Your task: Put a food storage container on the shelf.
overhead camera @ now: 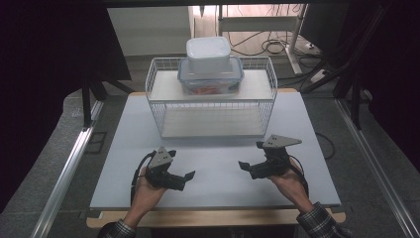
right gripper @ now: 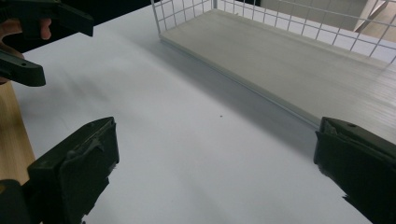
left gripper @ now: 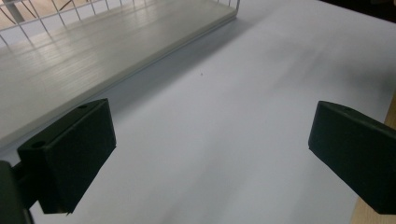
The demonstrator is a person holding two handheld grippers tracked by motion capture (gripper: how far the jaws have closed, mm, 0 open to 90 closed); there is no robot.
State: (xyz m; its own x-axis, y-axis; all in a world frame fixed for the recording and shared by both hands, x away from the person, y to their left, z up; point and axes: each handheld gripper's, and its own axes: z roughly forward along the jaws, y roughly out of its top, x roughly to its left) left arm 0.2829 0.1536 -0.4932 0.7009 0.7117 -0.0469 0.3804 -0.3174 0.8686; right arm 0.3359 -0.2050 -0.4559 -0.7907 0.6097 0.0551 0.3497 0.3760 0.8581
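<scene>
A white wire rack [overhead camera: 157,106] stands at the back middle of the white table [overhead camera: 213,163]. On its upper shelf sits a clear container with a blue-rimmed lid [overhead camera: 210,79] holding something orange. A white lidded box [overhead camera: 208,53] is stacked on top of it. My left gripper [overhead camera: 182,166] hovers open over the near left of the table, jaws pointing right. My right gripper [overhead camera: 251,154] hovers open at the near right, jaws pointing left. In both gripper views nothing lies between the open jaws: left gripper [left gripper: 210,154], right gripper [right gripper: 215,168].
The rack's lower shelf board [left gripper: 93,51] [right gripper: 299,60] is bare. The left gripper [right gripper: 60,51] appears at the top left of the right gripper view. The table's wooden front edge [overhead camera: 213,218] runs below the hands. Cables and dark stands surround the table.
</scene>
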